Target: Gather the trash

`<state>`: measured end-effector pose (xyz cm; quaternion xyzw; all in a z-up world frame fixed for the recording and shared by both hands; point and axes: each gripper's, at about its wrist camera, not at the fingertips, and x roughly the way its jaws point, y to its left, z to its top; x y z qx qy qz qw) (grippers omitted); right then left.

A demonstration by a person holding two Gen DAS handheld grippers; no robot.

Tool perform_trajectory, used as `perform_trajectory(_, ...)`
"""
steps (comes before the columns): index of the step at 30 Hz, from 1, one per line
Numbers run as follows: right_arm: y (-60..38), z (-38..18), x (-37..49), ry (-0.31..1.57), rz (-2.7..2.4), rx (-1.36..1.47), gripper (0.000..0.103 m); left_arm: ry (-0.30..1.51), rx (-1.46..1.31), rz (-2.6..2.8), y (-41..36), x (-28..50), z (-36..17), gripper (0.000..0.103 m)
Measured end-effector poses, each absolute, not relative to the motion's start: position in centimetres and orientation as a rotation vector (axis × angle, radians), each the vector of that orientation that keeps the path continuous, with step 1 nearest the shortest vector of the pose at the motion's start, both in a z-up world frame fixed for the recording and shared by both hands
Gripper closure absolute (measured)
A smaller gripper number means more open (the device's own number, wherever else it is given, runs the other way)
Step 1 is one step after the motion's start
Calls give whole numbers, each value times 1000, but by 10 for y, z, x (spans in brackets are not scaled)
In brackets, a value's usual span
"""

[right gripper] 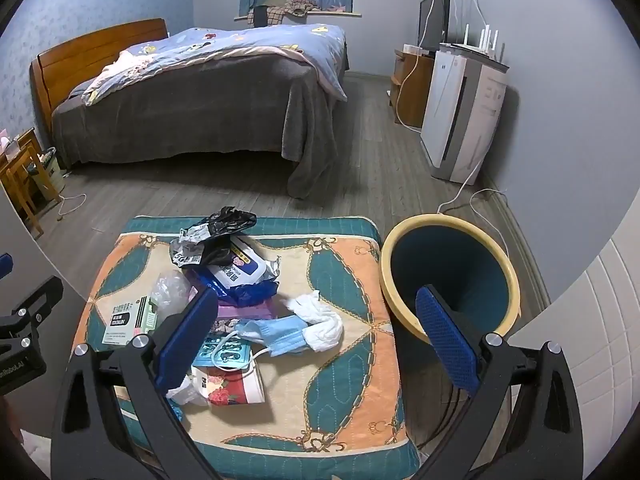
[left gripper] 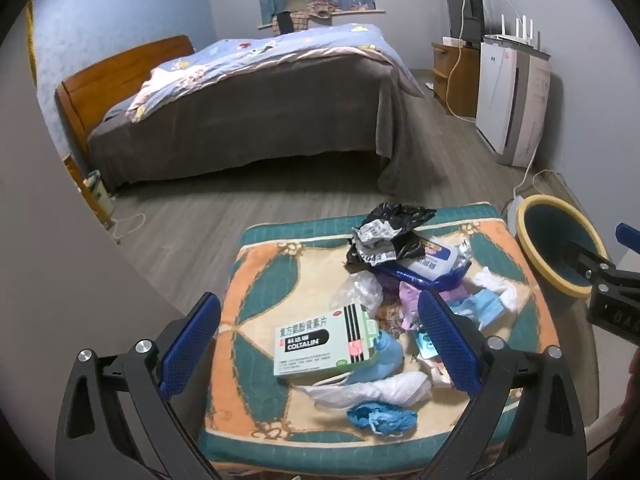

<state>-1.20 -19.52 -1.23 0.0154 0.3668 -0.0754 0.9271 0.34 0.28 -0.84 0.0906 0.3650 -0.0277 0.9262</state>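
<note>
A pile of trash lies on a patterned cushion (left gripper: 256,280) (right gripper: 352,280). It includes a green medicine box (left gripper: 320,344) (right gripper: 126,318), a black crumpled bag (left gripper: 394,224) (right gripper: 224,232), a wet-wipe pack (left gripper: 430,260) (right gripper: 240,268), a blue face mask (left gripper: 480,306) (right gripper: 276,334), white tissue (right gripper: 324,320) and a blue glove (left gripper: 380,418). A bin with a yellow rim (left gripper: 528,216) (right gripper: 400,240) stands to the right of the cushion. My left gripper (left gripper: 320,344) hovers open above the box. My right gripper (right gripper: 316,340) hangs open over the mask and tissue, holding nothing.
A bed (left gripper: 248,112) (right gripper: 192,104) with a blue quilt fills the far side of the room. A white appliance (left gripper: 512,104) (right gripper: 460,116) and wooden cabinet (right gripper: 408,88) line the right wall, with cables (right gripper: 460,196) on the floor. A small wooden stand (right gripper: 20,180) sits at the left.
</note>
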Motion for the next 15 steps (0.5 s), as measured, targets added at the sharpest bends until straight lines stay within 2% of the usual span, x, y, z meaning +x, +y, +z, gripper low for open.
perform_trajectory(15, -194, -10, -13, 751, -166, 31, 6, 745, 189, -55, 1, 3, -7, 5)
